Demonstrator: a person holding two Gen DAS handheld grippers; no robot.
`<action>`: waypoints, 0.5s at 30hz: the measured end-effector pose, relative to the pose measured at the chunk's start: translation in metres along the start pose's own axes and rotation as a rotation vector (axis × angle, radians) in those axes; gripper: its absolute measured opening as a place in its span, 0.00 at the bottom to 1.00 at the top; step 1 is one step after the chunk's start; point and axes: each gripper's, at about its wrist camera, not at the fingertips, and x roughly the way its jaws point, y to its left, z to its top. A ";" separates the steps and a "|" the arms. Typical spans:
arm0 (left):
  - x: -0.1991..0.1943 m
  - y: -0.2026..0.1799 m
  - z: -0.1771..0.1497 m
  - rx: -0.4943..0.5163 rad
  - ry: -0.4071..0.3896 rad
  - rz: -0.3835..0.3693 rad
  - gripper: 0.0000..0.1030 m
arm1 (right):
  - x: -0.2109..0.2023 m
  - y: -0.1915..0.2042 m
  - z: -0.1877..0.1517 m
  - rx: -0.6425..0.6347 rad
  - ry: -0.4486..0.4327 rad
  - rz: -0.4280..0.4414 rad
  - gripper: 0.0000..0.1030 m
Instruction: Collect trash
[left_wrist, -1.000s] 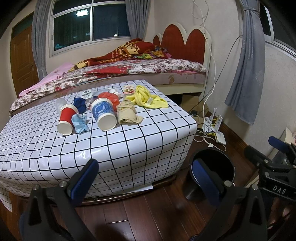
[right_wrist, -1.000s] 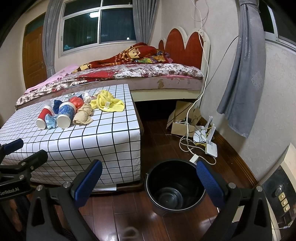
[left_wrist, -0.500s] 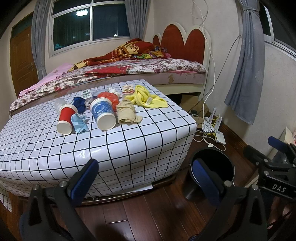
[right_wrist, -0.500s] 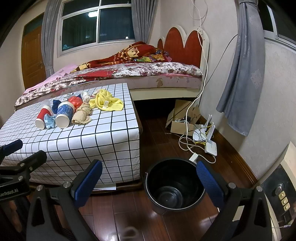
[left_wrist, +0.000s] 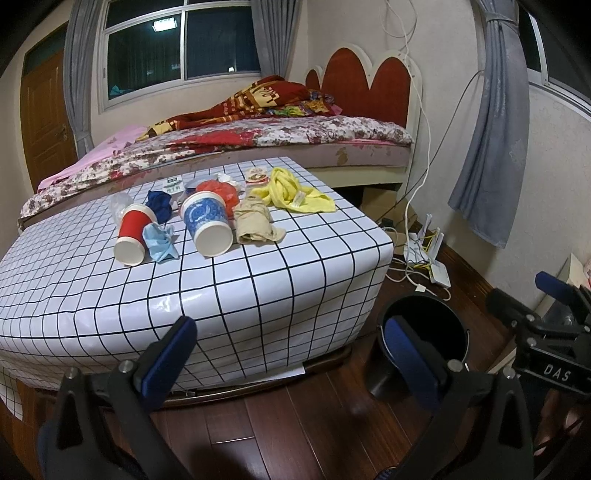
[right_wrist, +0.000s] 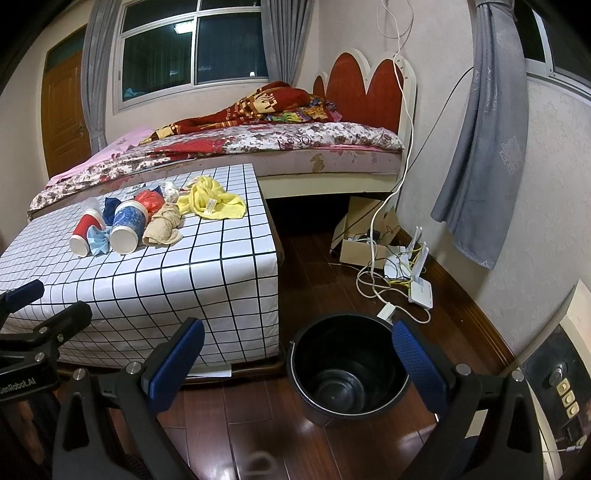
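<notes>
1. Nothing collected so far: black bucket (right_wrist: 349, 373), lower centre of the right wrist view, looks empty.
2. Trash all sits on the checked counter (left_wrist: 229, 295), centre-left: red cup (left_wrist: 133, 232), blue cup (left_wrist: 208, 223), blue wad (left_wrist: 159, 242), beige wrapper (left_wrist: 255, 221), yellow cloth (left_wrist: 291, 190).
3. Left claw (left_wrist: 288, 354) spread open, empty; right claw (right_wrist: 295, 354) open, empty, framing the bucket.
4. Left to do: everything, I judge.

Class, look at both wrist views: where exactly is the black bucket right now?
The black bucket stands on the wooden floor, just right of the checkered table's near corner, in front of the open right gripper.
</notes>
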 end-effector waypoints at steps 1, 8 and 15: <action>0.000 0.000 0.000 0.000 0.000 0.001 0.99 | 0.000 0.000 0.000 0.001 0.000 0.001 0.99; 0.000 0.000 0.000 0.000 0.000 0.000 0.99 | 0.000 0.000 0.000 0.001 -0.001 0.001 0.99; 0.000 -0.001 -0.001 -0.001 0.000 -0.002 0.99 | 0.000 0.000 0.000 0.002 0.000 0.002 0.99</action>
